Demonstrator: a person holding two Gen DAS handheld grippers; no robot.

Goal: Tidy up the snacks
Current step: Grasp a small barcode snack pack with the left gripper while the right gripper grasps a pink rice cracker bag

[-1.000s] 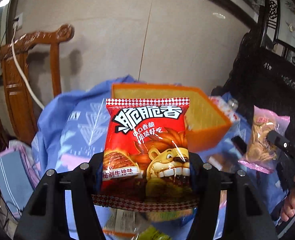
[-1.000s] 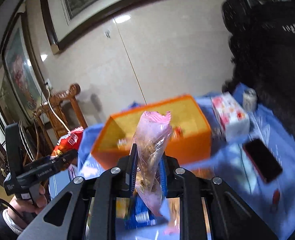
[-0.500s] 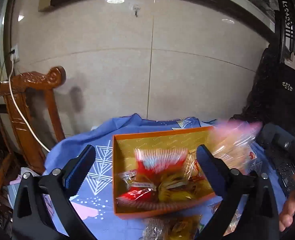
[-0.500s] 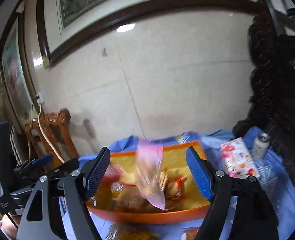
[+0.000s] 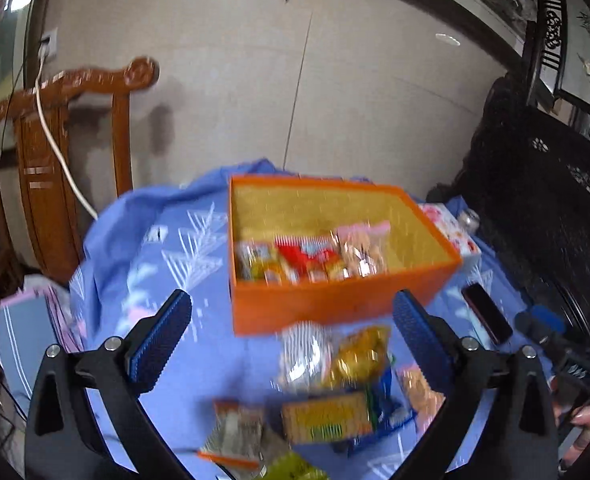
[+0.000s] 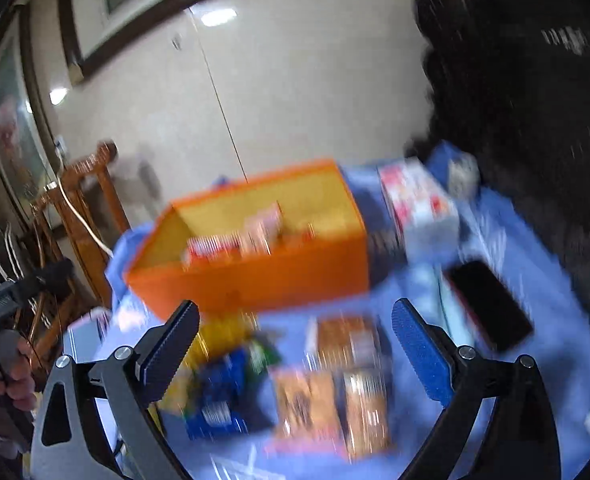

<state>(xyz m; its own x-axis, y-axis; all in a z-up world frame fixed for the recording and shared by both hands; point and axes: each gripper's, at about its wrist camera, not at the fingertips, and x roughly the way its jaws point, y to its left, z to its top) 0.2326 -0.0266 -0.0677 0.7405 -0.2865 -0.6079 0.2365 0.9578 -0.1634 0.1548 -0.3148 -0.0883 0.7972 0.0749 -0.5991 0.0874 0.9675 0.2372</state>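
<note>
Snack packets (image 5: 335, 384) are lying loose on the blue patterned cloth (image 5: 167, 264) nearest both cameras, while the left gripper (image 5: 291, 340) and the right gripper (image 6: 295, 340) are hovering above them with jaws spread wide and holding nothing. Just beyond, the orange box (image 5: 335, 304) is sitting with more packets (image 5: 315, 256) inside, sharp in the left view but blurred in the right, which is giving a fuller look at a white carton (image 6: 419, 204) and a dark phone (image 6: 491, 304) to the right. Farthest back, a carved wooden chair (image 5: 55, 152) is standing left against the pale tiled wall (image 5: 295, 80).
</note>
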